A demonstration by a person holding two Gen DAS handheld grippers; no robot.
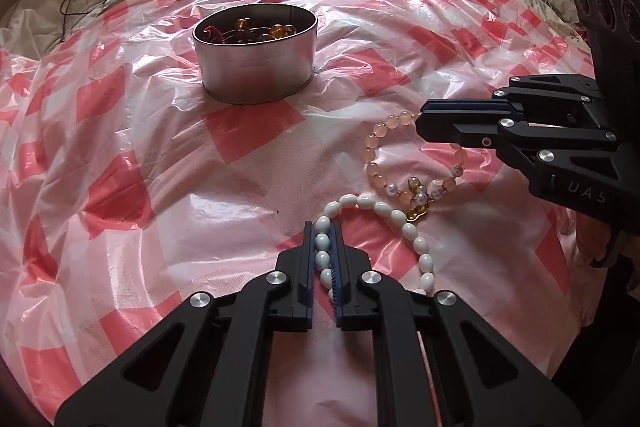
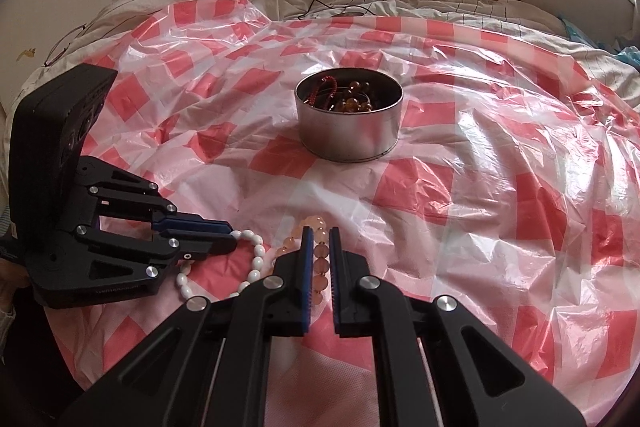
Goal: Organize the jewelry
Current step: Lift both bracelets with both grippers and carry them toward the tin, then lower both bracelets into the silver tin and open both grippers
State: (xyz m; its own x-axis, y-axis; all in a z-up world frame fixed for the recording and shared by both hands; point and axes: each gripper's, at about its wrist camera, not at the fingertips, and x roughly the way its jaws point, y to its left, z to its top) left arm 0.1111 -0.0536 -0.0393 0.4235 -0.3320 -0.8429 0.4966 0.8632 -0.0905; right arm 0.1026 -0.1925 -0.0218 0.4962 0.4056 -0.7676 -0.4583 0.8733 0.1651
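We see the left gripper (image 1: 323, 227) clamped on the white bead bracelet (image 1: 404, 223) at lower centre, its strand running up the frame. The right gripper (image 2: 320, 229) pinches the pink bead bracelet (image 1: 378, 135) likewise; the tin (image 1: 256, 63) stands beyond.

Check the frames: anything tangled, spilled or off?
Nothing spilled or damaged. One oddity: the white bead bracelet and pink bead bracelet overlap near the gold charm, so separate lifts could snag. Tin stands upright.
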